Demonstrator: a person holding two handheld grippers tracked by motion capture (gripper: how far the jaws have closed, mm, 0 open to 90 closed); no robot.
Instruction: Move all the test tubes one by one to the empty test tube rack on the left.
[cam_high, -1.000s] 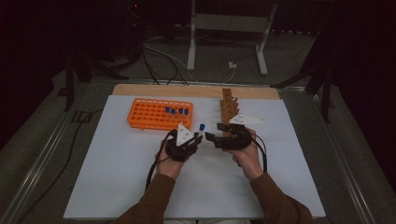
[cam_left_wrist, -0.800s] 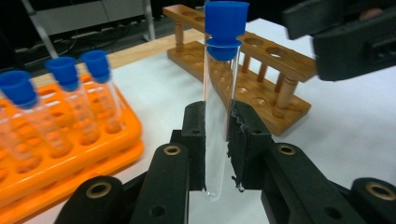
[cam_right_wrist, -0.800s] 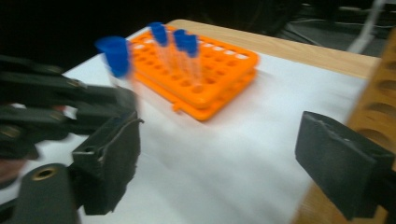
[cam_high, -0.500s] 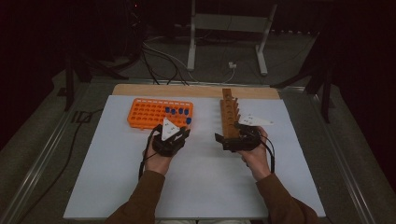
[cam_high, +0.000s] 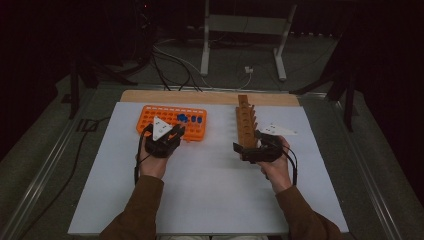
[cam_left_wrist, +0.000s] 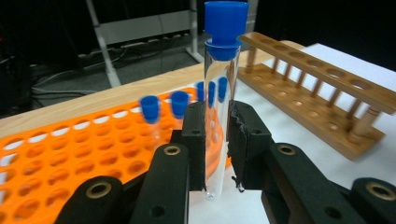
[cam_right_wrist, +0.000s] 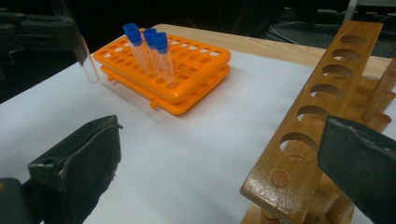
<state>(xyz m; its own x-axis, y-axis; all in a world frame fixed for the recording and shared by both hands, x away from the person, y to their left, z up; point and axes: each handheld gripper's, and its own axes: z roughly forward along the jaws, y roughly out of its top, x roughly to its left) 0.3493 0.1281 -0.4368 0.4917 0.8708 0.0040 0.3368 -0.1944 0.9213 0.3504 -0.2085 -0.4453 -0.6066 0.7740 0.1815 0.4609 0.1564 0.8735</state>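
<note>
Left gripper (cam_left_wrist: 217, 154): jaws clamped on a clear test tube (cam_left_wrist: 219, 116) with a blue cap, held upright, pads pressing its lower half, rounded bottom hanging free below them. In the high view this gripper (cam_high: 167, 140) sits at the near edge of the orange rack (cam_high: 150, 116), not yet over any hole.

Right gripper (cam_right_wrist: 219, 154): jaws spread wide, having just been opening, nothing between them. In the high view it (cam_high: 247, 148) lies at the near end of the wooden rack (cam_high: 246, 122), beside it.

Progress, as I judge it: tubes are going into the orange rack. A small cluster of blue-capped tubes (cam_right_wrist: 149, 44) already stands in it, toward one end. The wooden rack's visible holes (cam_right_wrist: 327, 91) are empty. The tube in hand is left to seat; most orange holes are unfilled.

View differences: the high view gives layout, both racks well apart on the white mat (cam_high: 215, 190), but the held tube is too small to make out there. The left gripper view shows the grip itself. The right gripper view shows the wooden rack's empty holes close up, and the held tube's glass bottom (cam_right_wrist: 88, 65) off at the upper left, clear of the orange rack (cam_right_wrist: 201, 88).
</note>
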